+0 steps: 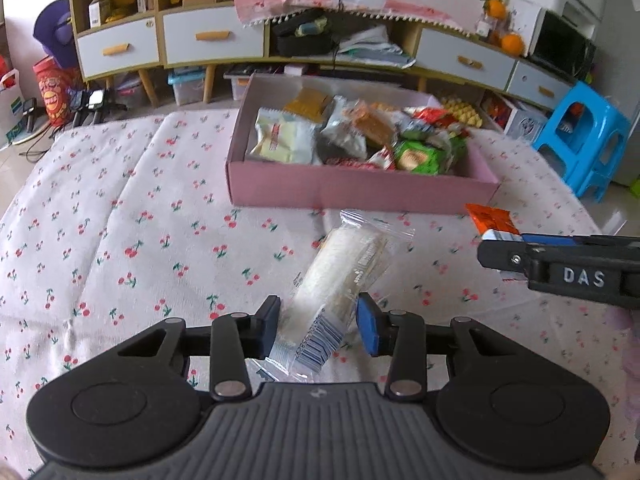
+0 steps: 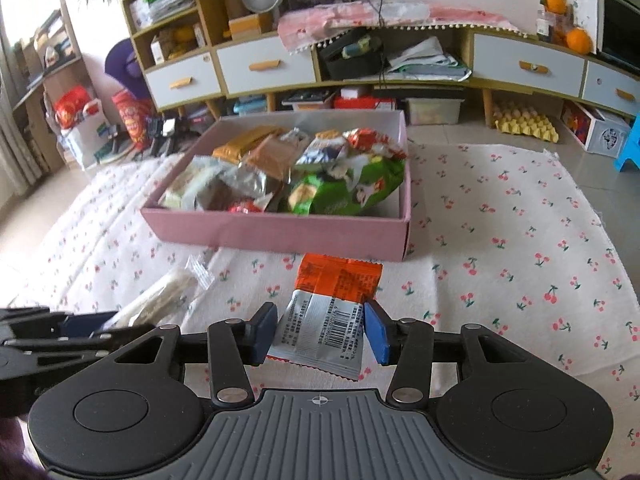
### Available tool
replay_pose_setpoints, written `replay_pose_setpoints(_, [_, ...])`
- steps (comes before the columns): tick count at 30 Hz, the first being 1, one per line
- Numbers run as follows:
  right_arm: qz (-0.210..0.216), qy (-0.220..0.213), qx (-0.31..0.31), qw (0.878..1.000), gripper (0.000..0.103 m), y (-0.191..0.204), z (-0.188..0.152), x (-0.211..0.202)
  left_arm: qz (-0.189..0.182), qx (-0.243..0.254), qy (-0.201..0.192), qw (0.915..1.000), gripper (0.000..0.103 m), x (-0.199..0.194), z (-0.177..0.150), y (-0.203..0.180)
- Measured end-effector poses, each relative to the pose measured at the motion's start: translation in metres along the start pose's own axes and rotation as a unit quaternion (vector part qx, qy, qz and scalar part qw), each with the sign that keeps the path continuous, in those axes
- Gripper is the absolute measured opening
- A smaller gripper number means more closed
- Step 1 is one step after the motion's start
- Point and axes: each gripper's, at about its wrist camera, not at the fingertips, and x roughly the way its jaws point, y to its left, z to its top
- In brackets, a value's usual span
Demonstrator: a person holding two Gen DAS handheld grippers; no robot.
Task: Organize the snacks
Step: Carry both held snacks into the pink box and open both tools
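Observation:
My left gripper (image 1: 318, 330) is shut on a white roll in a clear wrapper (image 1: 340, 276), whose far end points toward the pink box (image 1: 352, 190). In the right wrist view my right gripper (image 2: 320, 332) is shut on an orange and silver snack packet (image 2: 332, 304), barcode side up. The pink box (image 2: 276, 234) sits just beyond both, filled with several wrapped snacks. The right gripper (image 1: 560, 264) with its orange packet (image 1: 490, 218) shows at the right edge of the left wrist view. The left gripper (image 2: 60, 336) and the white roll (image 2: 168, 294) appear at the lower left of the right wrist view.
The table wears a white cloth with cherries (image 1: 140, 220). Behind it stand a low cabinet with white drawers (image 2: 264, 66) and clutter on the floor. A blue plastic stool (image 1: 584, 140) stands at the right, beside the table.

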Motion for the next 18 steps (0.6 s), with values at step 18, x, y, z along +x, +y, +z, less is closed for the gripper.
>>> replay_pose_setpoints(18, [0.020,-0.063,0.115,0.991,0.047,-0.019,0.061,0.017,-0.030,-0.071,-0.089,0.9931,0.035,0.027,0.069,0.013])
